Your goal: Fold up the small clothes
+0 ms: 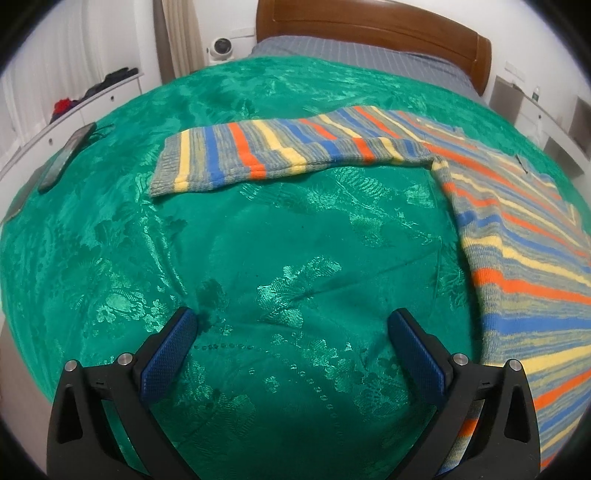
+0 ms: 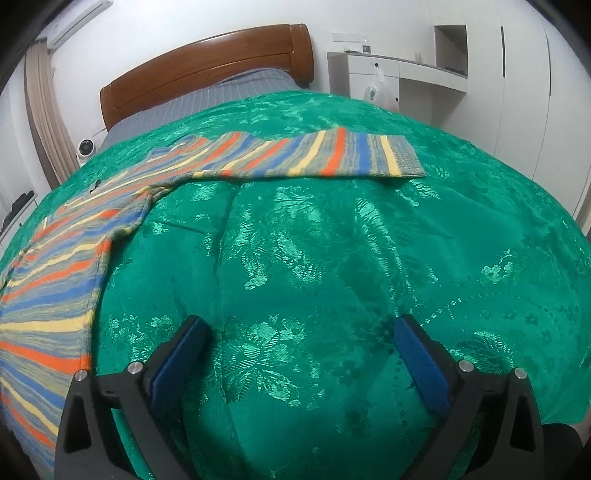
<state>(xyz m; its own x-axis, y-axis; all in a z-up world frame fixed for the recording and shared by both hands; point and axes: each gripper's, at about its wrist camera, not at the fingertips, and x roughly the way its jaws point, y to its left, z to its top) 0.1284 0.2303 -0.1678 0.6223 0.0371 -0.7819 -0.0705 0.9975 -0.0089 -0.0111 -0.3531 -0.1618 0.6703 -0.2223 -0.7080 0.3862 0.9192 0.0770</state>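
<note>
A striped knit sweater in orange, blue, yellow and grey lies flat on a green patterned bedspread. In the left wrist view its body fills the right side and one sleeve stretches out to the left. In the right wrist view the sweater body lies at the left and the other sleeve reaches right. My left gripper stands open over bare bedspread just left of the sweater's hem, nothing between its blue pads. My right gripper is open over bare bedspread, right of the hem, also empty.
A wooden headboard and grey sheet lie at the far end of the bed. A dark phone rests near the bed's left edge. White drawers stand to the left, white cabinets and a wardrobe to the right. A small white fan stands by the curtain.
</note>
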